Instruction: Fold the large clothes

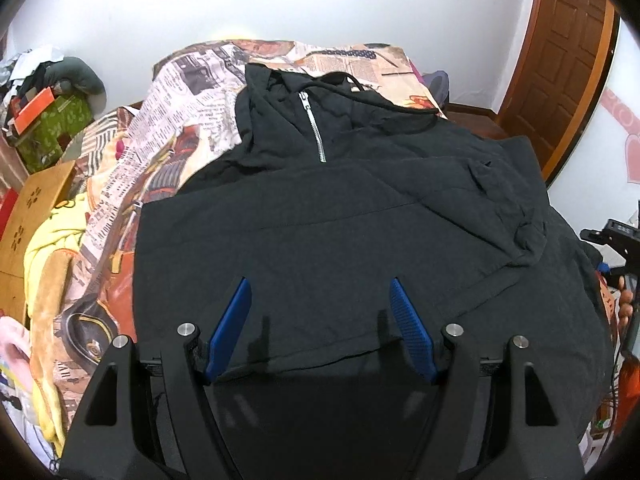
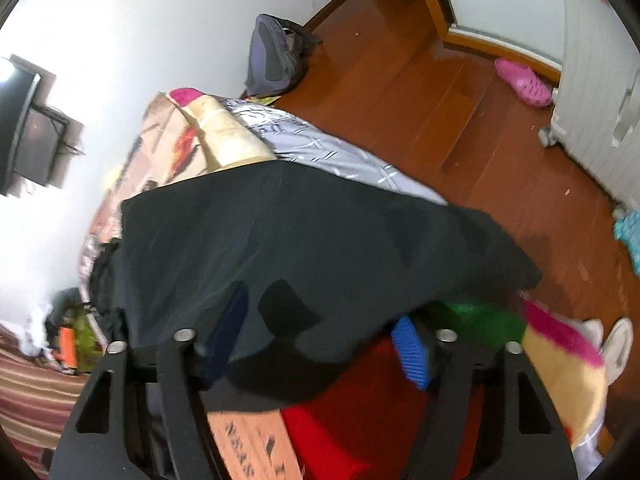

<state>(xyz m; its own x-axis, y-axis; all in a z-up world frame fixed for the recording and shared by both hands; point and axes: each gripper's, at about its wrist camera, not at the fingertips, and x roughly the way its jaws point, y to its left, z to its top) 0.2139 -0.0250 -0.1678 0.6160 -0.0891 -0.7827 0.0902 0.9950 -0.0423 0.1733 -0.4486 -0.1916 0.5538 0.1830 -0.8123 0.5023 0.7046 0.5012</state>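
Hoodie [image 1: 340, 216] lies flat under the wide-open, empty left hand-held gripper [image 1: 320, 300]; right hand-held gripper [image 2: 320, 332] likewise spread.

Left claw [image 1: 320, 300] spread wide, nothing between its blue fingers; right claw [image 2: 324, 320] likewise spread

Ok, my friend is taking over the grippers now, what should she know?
Left gripper: open, empty, hovering over the near part of the black hoodie.
Right gripper: open, with the hoodie's side edge draped between its fingers at the bed's edge; that view is blurred, so grip is unclear.
Hoodie: spread on the bed, zipper up, far from you. One sleeve looks folded across the body.
Left: fold the other side in, then fold lengthwise.
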